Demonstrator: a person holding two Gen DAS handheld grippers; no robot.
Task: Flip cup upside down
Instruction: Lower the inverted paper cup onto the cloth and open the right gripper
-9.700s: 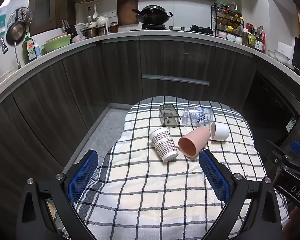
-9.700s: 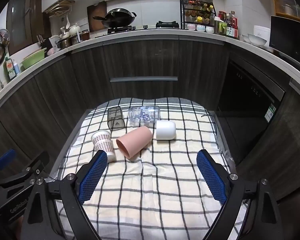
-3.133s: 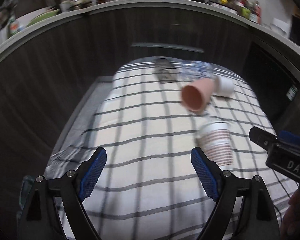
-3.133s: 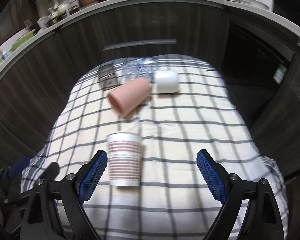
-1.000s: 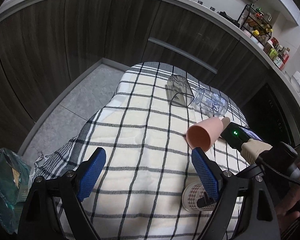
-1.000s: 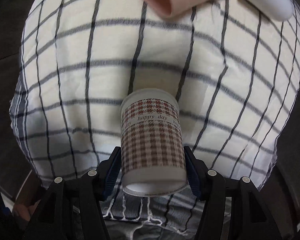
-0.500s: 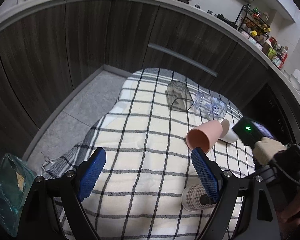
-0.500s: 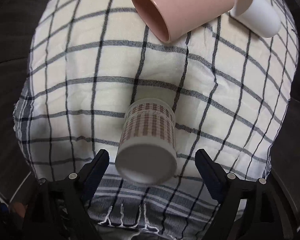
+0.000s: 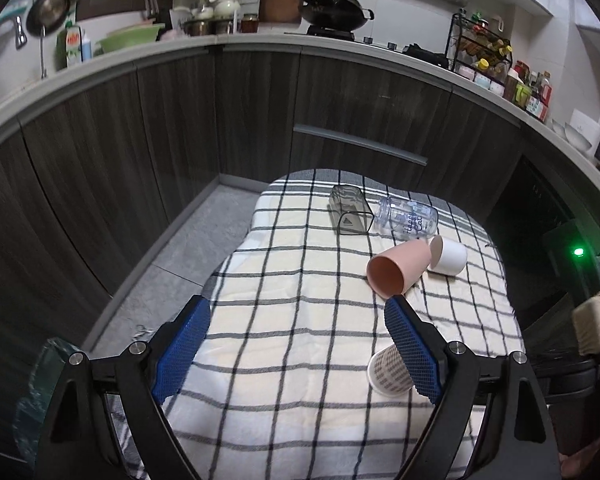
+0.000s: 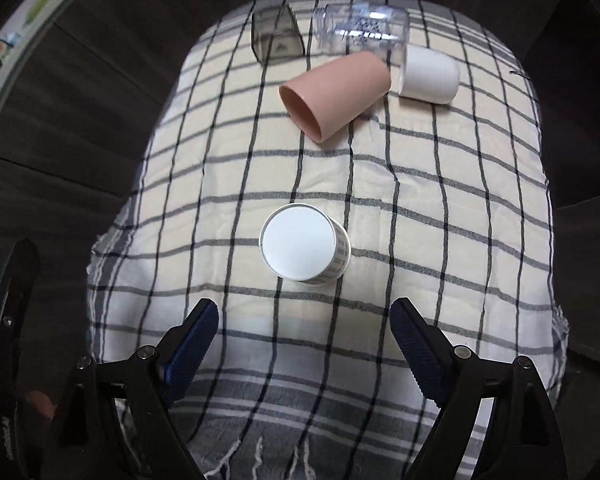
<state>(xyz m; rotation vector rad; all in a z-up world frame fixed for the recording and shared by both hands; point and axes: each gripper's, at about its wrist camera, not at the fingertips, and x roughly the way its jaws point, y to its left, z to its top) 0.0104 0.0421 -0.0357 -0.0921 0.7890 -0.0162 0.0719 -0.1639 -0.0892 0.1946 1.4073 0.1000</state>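
A patterned paper cup (image 10: 302, 242) stands upside down on the checked cloth (image 10: 440, 208), its white base facing up. It also shows in the left wrist view (image 9: 388, 374), partly behind the right finger. My right gripper (image 10: 304, 332) is open and empty, above and just in front of the cup. My left gripper (image 9: 298, 332) is open and empty, held over the cloth's left front. A pink cup (image 10: 334, 94) lies on its side further back.
A white cup (image 10: 430, 74), a clear jar (image 10: 362, 26) and a smoky square glass (image 10: 276, 38) lie on their sides at the far end. Dark cabinets (image 9: 180, 128) curve around the table. The right gripper's body (image 9: 580, 280) is at the right in the left wrist view.
My right gripper has let go of the patterned cup, opened and drawn back. The cup now stands upside down on the cloth. My left gripper has tilted up slightly.
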